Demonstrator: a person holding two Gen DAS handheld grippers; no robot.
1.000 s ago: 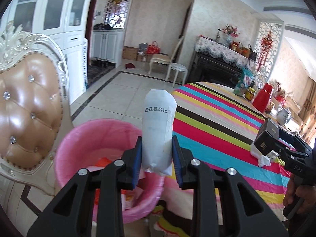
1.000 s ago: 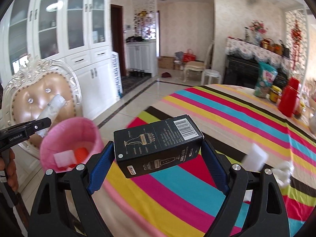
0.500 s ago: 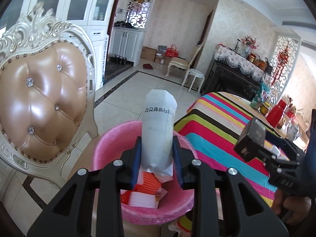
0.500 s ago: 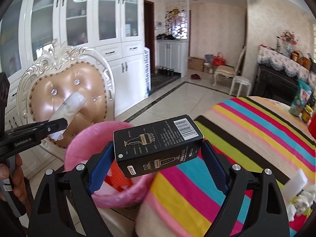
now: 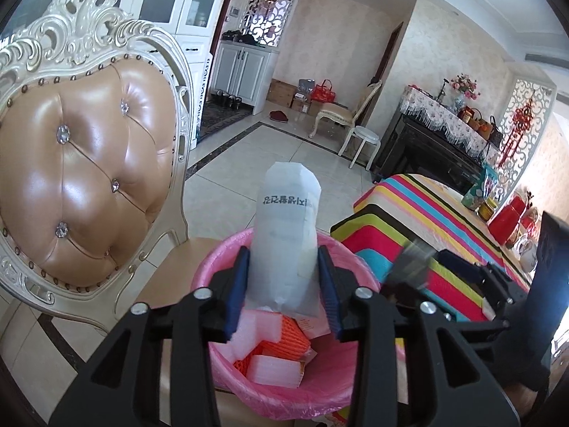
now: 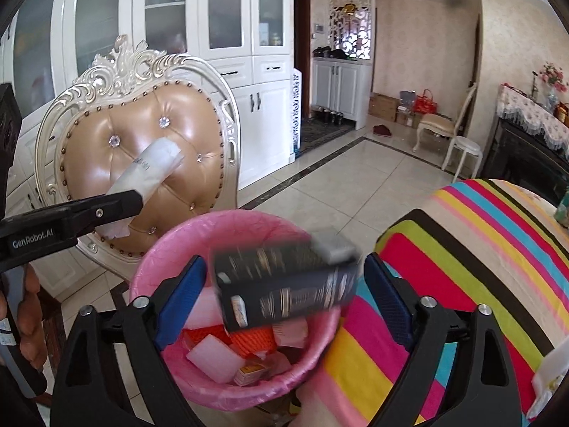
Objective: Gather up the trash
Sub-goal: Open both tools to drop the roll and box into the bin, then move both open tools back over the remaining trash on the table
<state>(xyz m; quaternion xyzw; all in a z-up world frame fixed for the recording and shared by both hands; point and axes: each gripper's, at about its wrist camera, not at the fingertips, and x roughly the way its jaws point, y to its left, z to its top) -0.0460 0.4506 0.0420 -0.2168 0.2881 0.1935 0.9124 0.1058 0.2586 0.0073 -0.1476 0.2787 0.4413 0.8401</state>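
My left gripper (image 5: 284, 284) is shut on a white paper packet (image 5: 286, 235) with black print, held above the pink-lined trash bin (image 5: 213, 270). The packet also shows in the right wrist view (image 6: 145, 174), in front of the chair back. My right gripper (image 6: 284, 295) stands open over the bin (image 6: 167, 249). A black box (image 6: 284, 284) is blurred between its pads, touching neither, tilted and dropping toward the bin. The bin holds white foam pieces (image 6: 213, 356) and orange trash (image 5: 284, 338).
An ornate chair with a tan padded back (image 5: 78, 163) stands left of the bin. A table with a striped cloth (image 6: 462, 267) is on the right, with crumpled white paper (image 6: 547, 377) at its near edge. Red containers (image 5: 508, 220) stand further back.
My right gripper opened and let go of the black box, which now falls over the bin. Both grippers moved left, from the table to above the bin. The left still holds the packet.
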